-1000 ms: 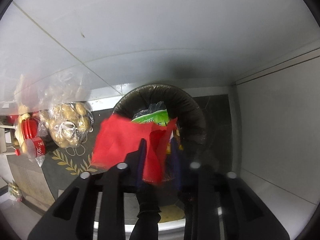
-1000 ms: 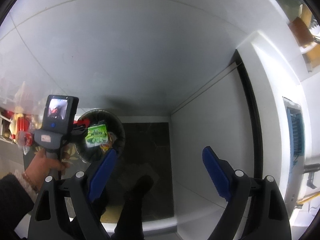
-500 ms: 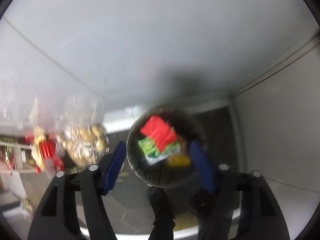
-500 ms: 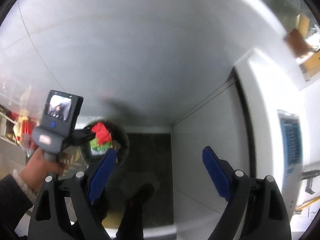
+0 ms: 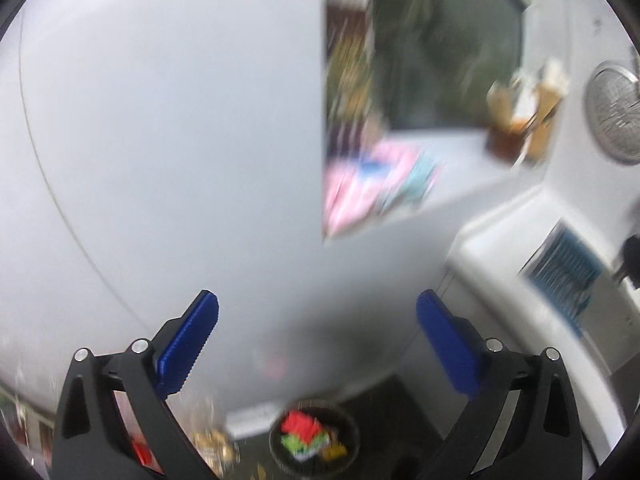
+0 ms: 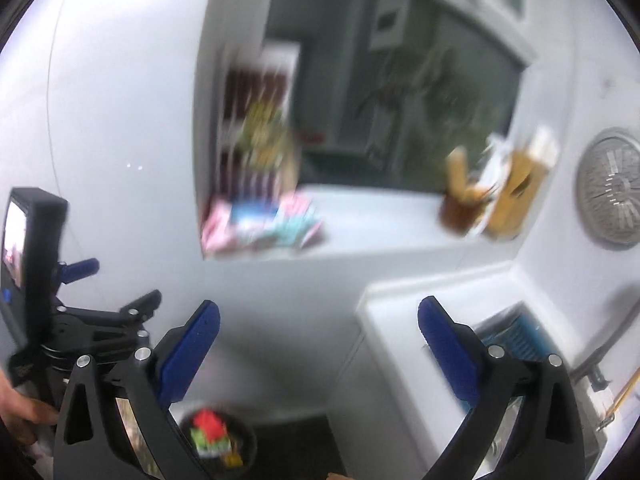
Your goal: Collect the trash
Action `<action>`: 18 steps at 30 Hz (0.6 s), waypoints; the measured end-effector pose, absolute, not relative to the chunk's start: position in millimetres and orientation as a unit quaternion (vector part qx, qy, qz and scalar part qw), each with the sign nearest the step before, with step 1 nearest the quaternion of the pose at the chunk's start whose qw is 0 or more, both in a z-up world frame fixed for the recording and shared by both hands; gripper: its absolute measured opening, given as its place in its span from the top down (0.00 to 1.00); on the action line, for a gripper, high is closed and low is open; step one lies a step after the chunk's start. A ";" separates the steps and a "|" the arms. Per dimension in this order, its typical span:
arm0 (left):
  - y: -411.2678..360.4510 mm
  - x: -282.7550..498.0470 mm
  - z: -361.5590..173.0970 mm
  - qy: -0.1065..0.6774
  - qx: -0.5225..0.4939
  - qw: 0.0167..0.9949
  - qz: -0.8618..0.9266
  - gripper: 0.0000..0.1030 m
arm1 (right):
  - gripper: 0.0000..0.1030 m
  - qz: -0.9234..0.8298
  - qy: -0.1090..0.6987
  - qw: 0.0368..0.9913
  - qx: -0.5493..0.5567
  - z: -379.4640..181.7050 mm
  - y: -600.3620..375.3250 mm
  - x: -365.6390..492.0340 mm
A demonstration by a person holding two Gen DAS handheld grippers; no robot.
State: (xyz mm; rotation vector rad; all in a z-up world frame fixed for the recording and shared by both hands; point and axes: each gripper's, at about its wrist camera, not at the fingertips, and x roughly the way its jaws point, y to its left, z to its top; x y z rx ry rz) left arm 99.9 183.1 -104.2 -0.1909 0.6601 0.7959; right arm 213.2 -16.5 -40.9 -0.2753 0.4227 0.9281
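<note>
While opening to full spread, left gripper carrying nothing: blue pads standing wide apart, only blurred white wall showing between them. Likewise right gripper, jaws opening, blue pads far apart, nothing between them or touching them.

Looking below the left jaws: round dark trash bin sitting on the dark floor, well apart from both pads. Lying inside it, a red wrapper on top, a green-and-white packet under it, a yellow scrap beside. Same bin appearing low in the right wrist view, just right of that gripper's left finger, red wrapper again uppermost.

Noting at the left edge of the right wrist view: the left gripper seen from the side, its small screen lit, a hand gripping the handle below.

Moving outward, heavy motion blur throughout. Beyond the wall edge, a window ledge bearing pink and light-blue packets and a brown holder with pale items, detail not readable. Dark window behind. At far right, a round metal grille on the white surface, and a blue-slatted panel lower down. Contents at lower left of the left wrist view, red and golden, too blurred to identify.
</note>
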 end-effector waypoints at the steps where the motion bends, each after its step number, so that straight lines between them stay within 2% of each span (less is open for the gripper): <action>1: 176.4 101.4 -89.9 0.304 -0.085 0.871 0.376 0.06 | 0.06 0.439 0.191 0.869 -0.123 -32.6 -22.6 211.0; 8: 129.2 116.8 -29.8 0.280 -0.059 0.895 0.341 0.06 | 0.06 0.411 0.155 0.897 -0.056 2.5 -80.6 218.1; 14: 92.7 122.9 -5.3 0.273 -0.010 0.893 0.358 0.06 | 0.06 0.376 0.138 0.914 -0.067 8.9 -109.9 220.0; 18: 85.6 117.5 8.5 0.262 -0.017 0.898 0.352 0.06 | 0.06 0.373 0.133 0.916 -0.070 9.5 -114.3 219.1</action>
